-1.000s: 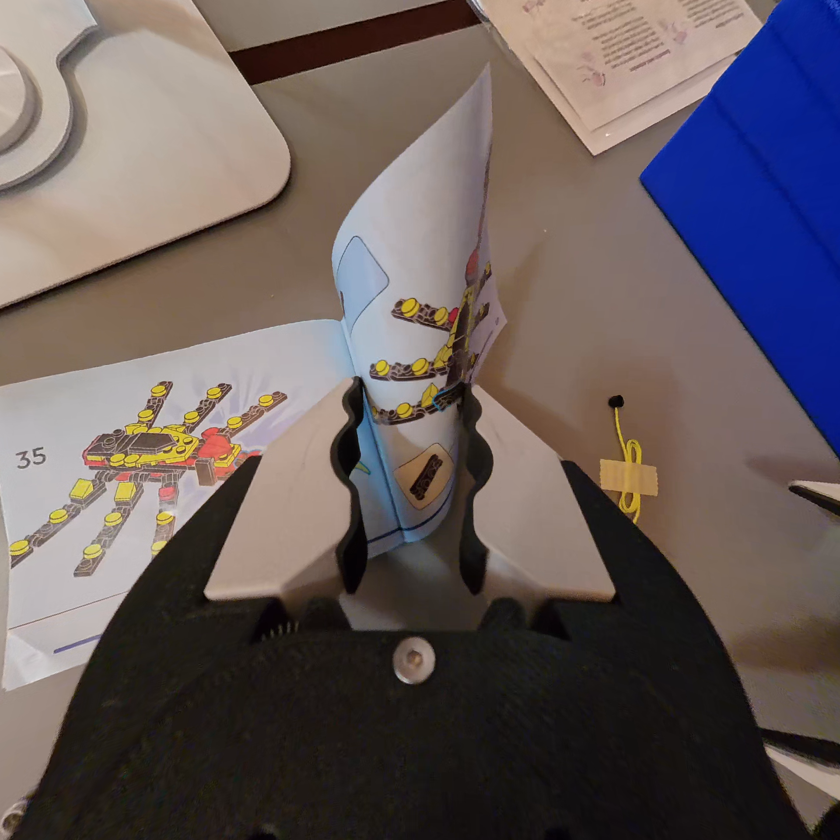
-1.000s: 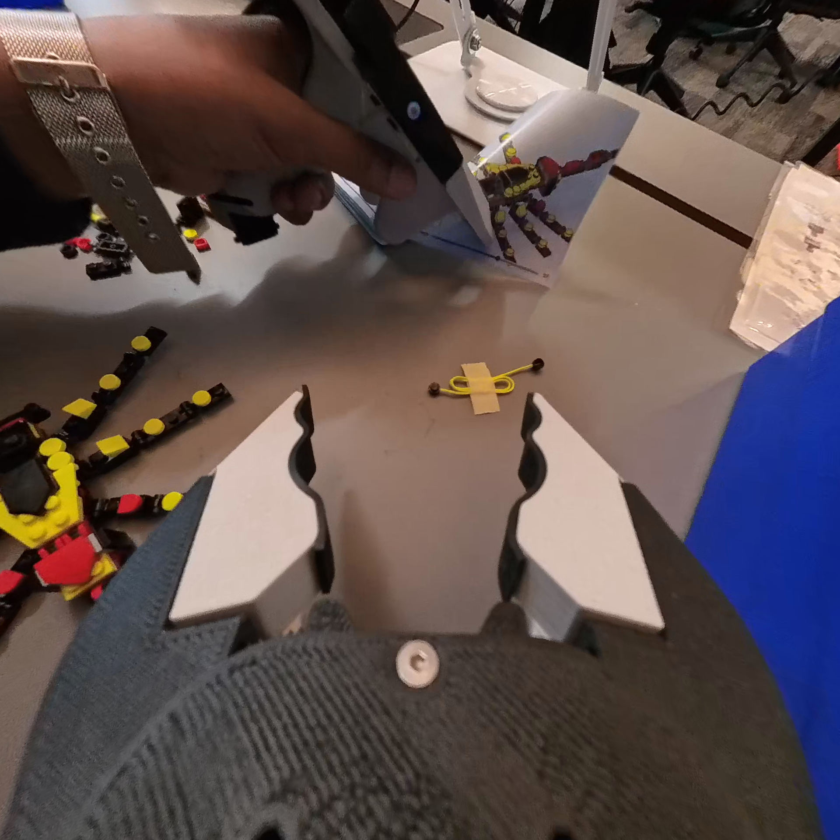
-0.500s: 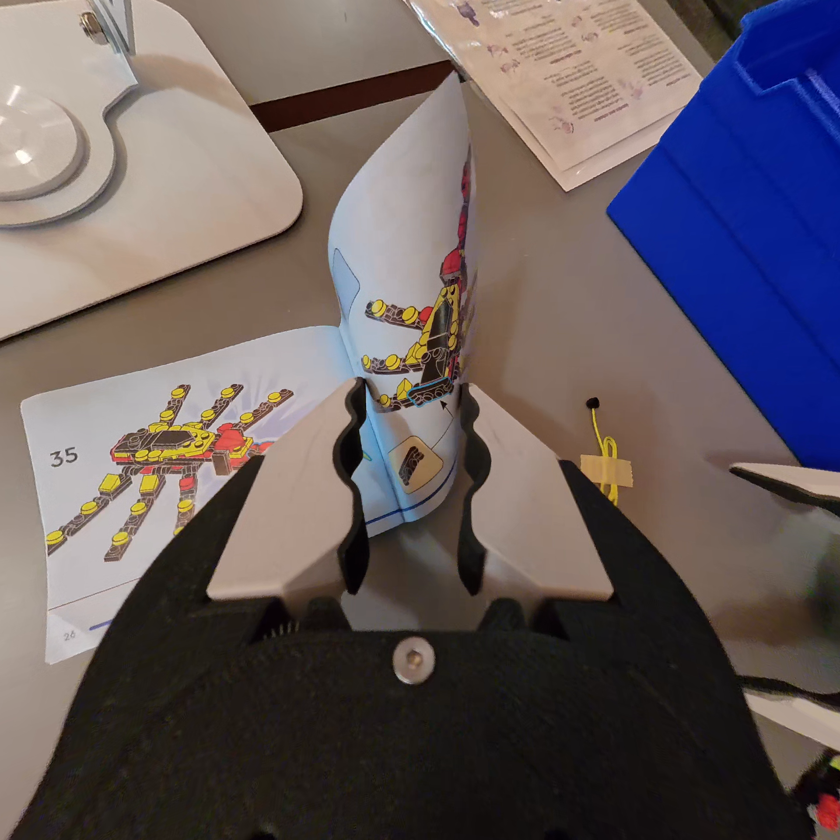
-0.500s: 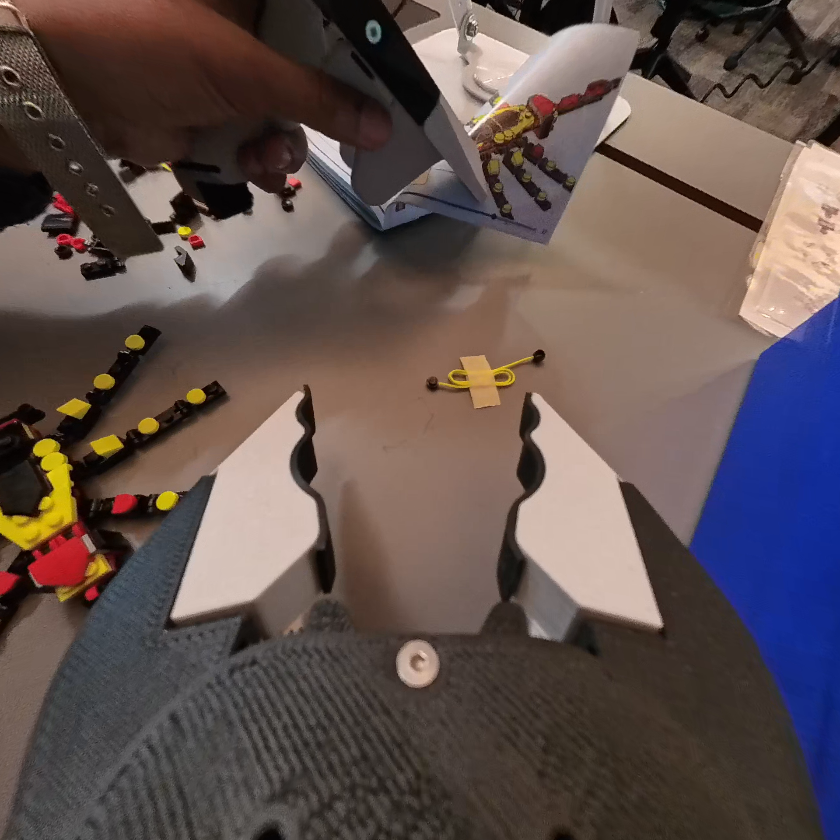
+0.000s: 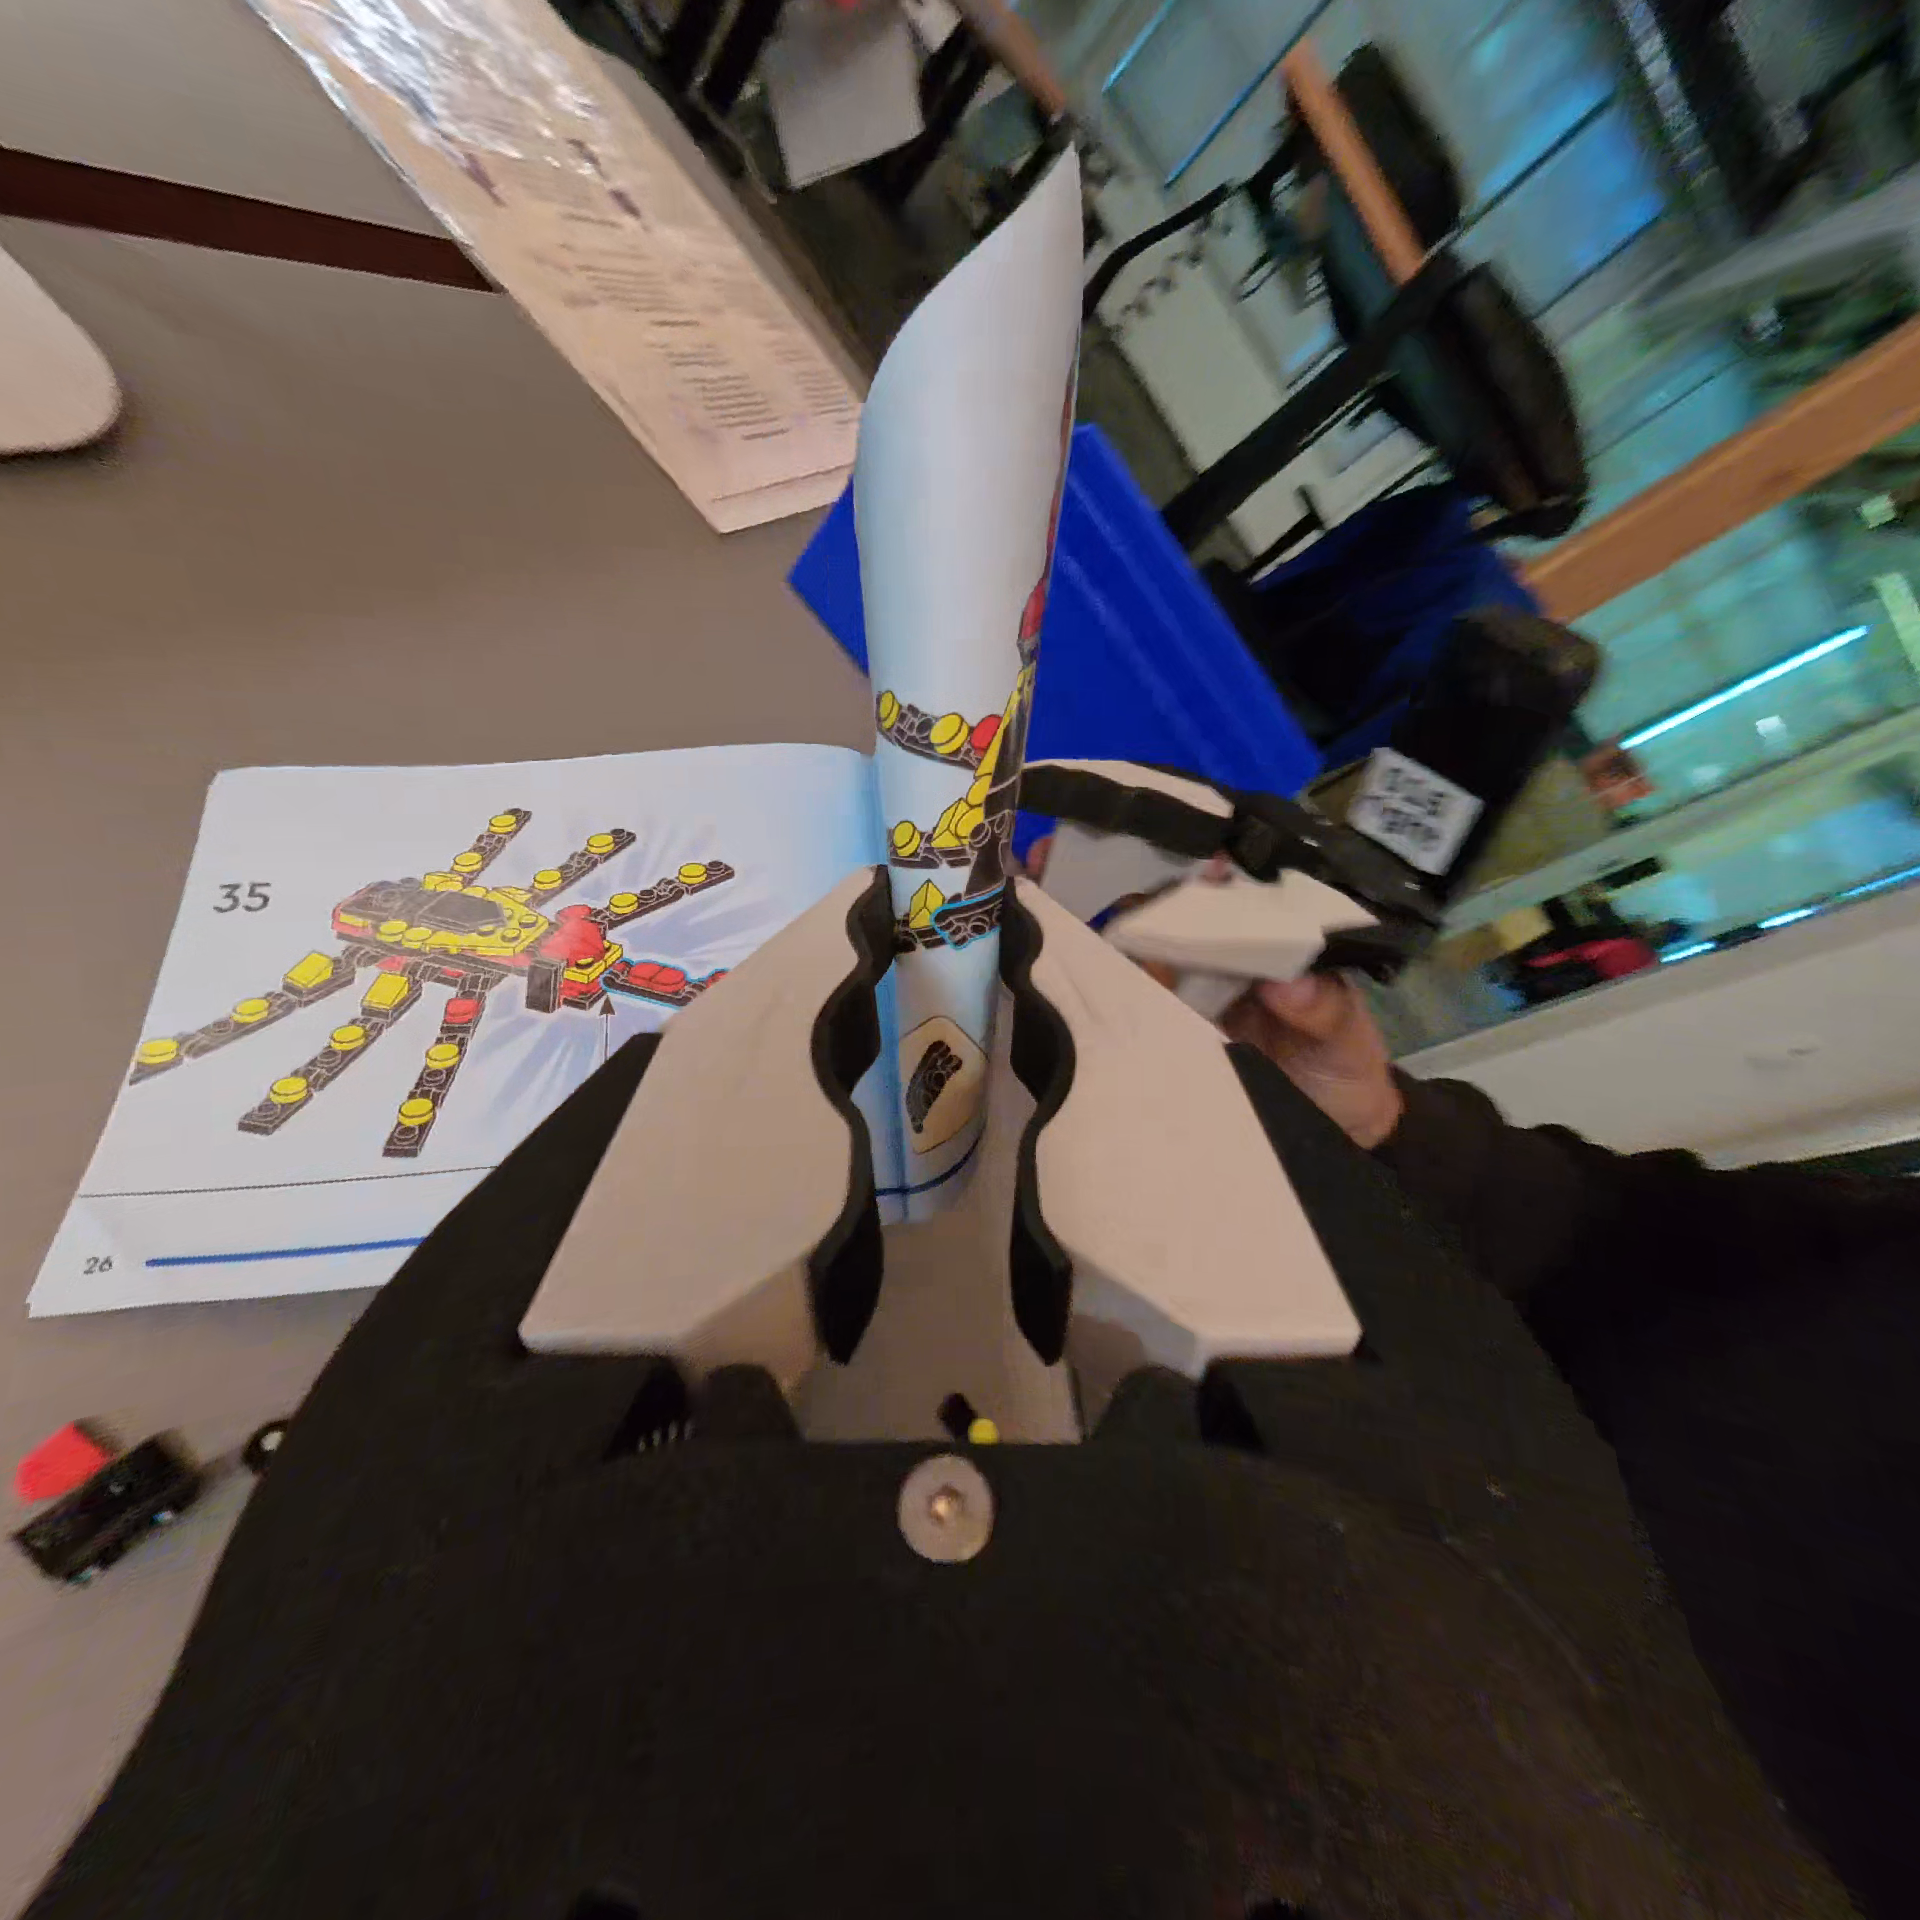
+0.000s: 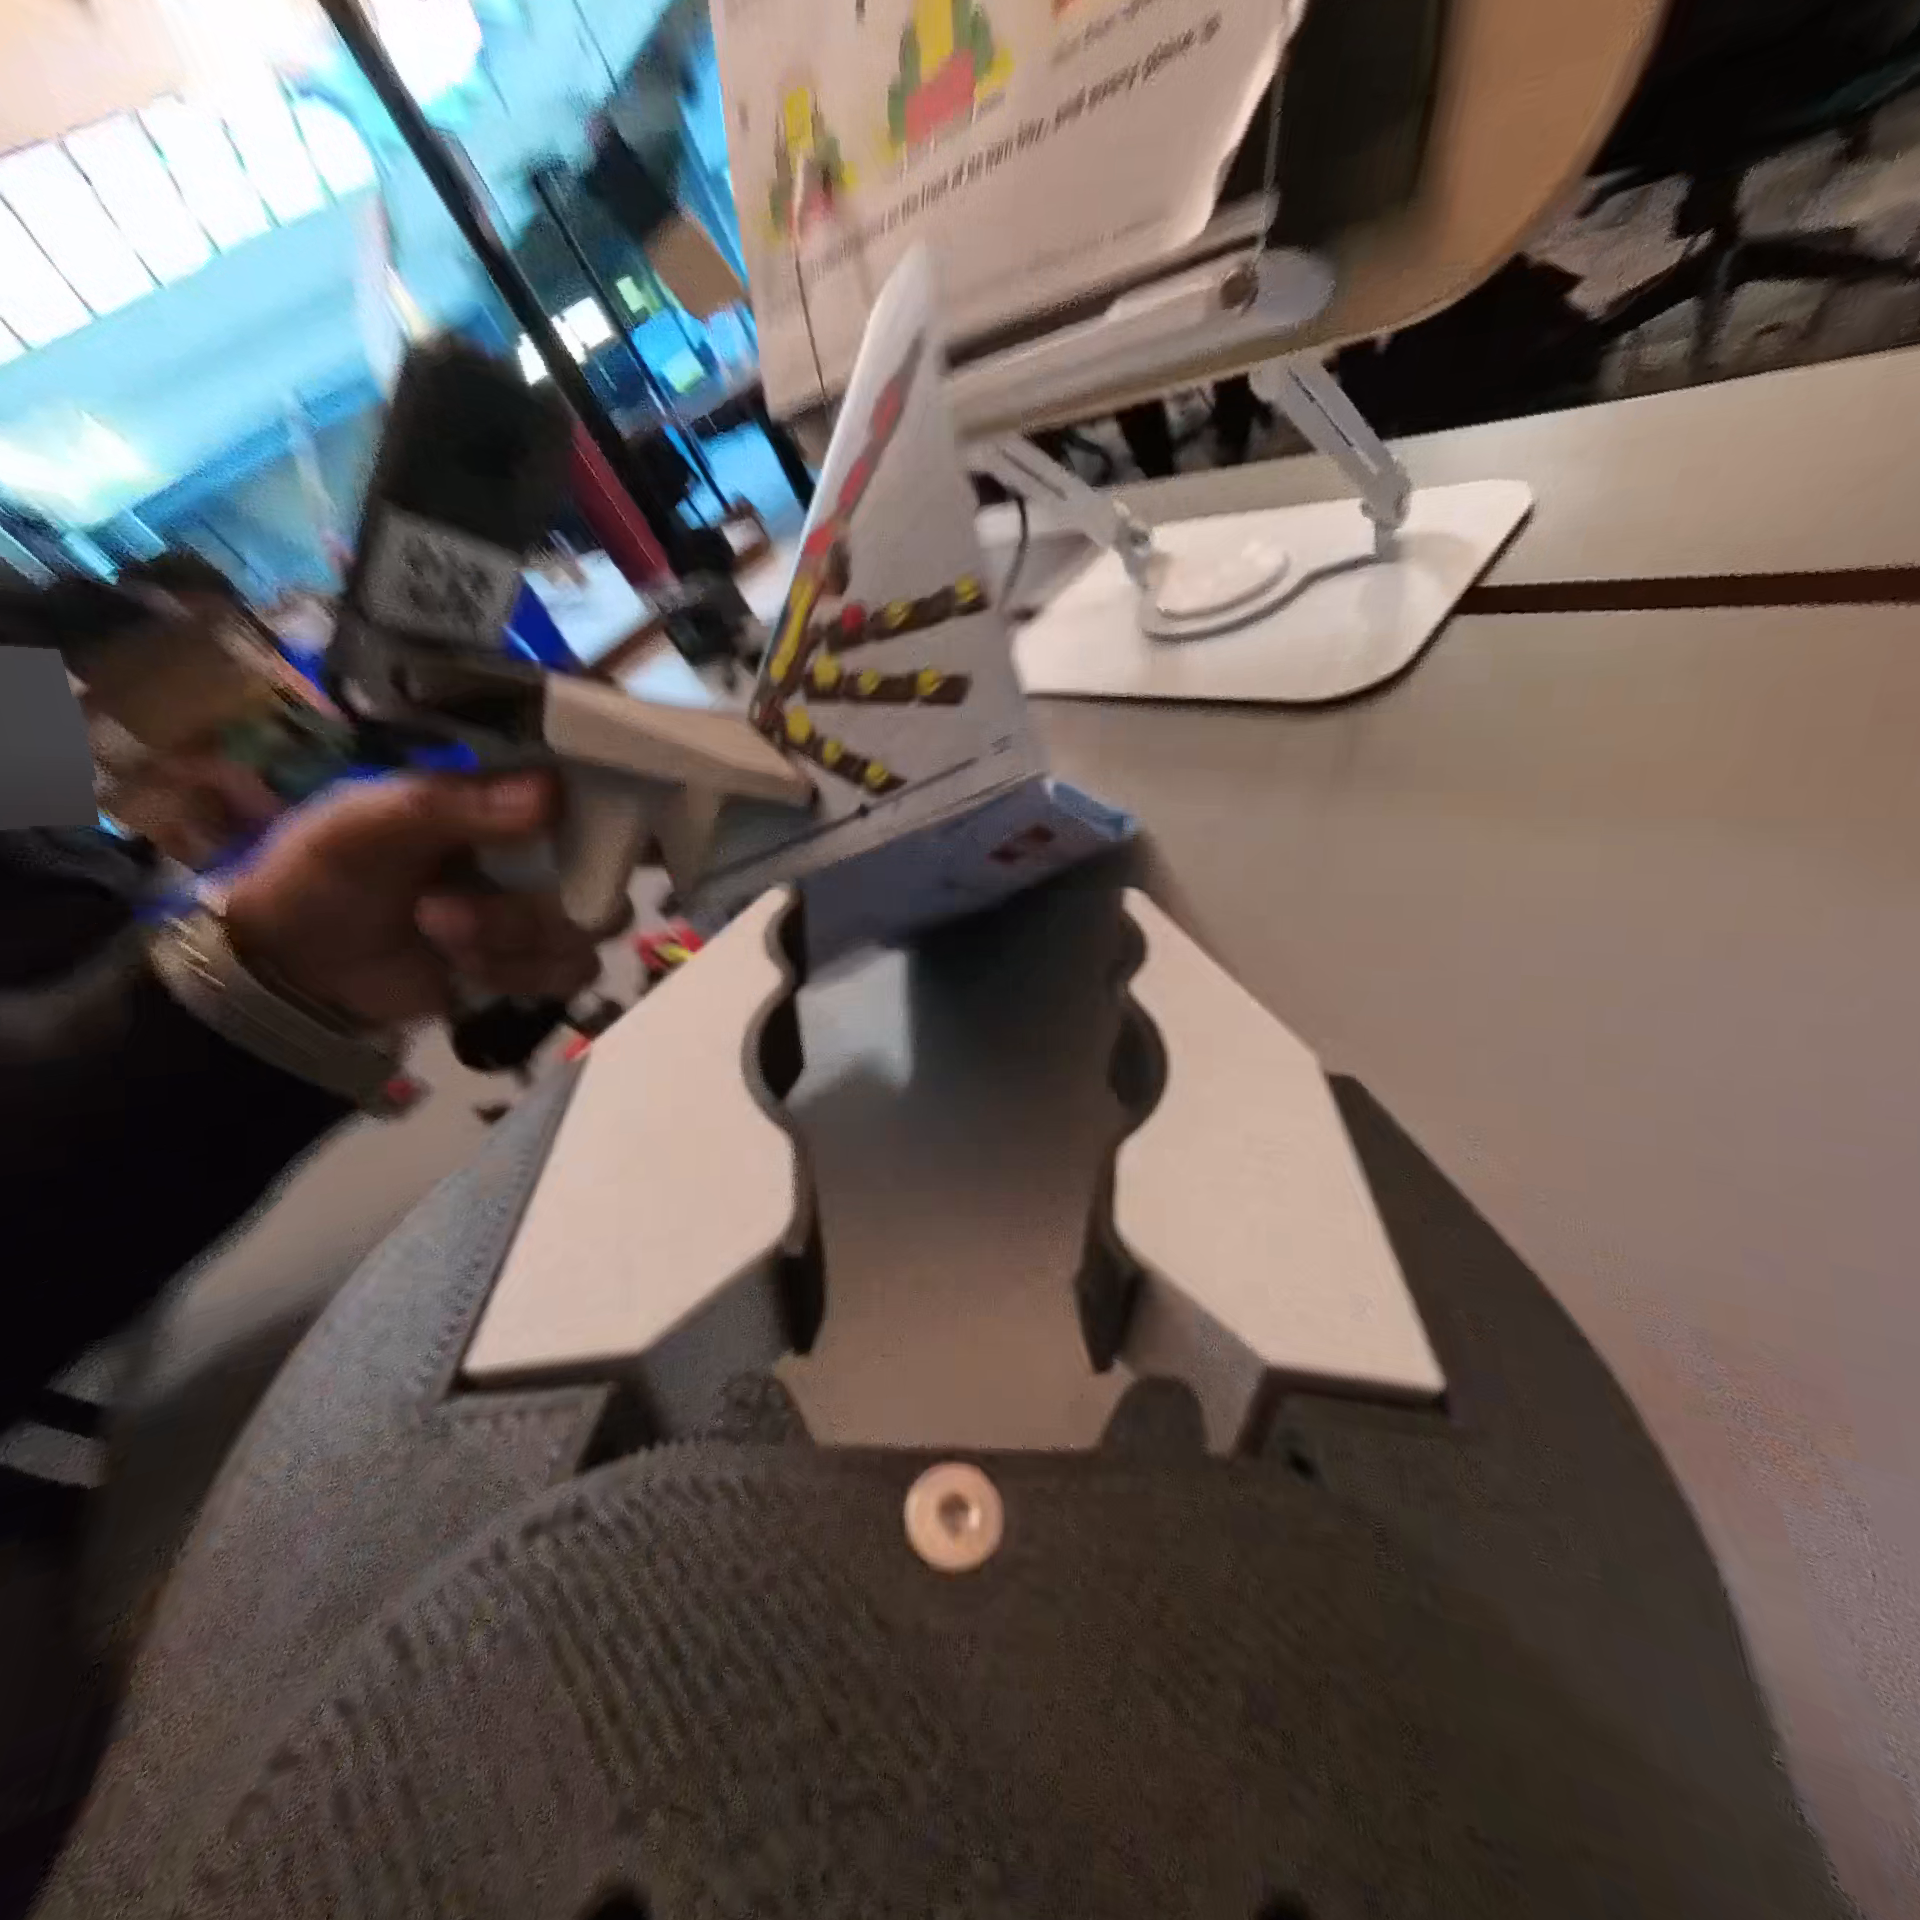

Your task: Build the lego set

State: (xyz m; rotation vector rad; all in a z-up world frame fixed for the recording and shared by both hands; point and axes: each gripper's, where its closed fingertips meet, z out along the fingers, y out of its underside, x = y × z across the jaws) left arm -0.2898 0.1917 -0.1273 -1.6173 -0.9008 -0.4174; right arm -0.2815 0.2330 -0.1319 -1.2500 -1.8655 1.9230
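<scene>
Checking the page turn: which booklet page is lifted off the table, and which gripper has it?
The right-hand page, curled upright; the left gripper pinches it. The numbered left page lies flat.

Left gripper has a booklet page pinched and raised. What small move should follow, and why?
Probably carry the raised page over to the left and lay it on the flat open page, then open. The left gripper is shut on its lower edge and the sheet stands upright, mid-turn. The right gripper is open, close to the instruction booklet, and could pin it down.
</scene>
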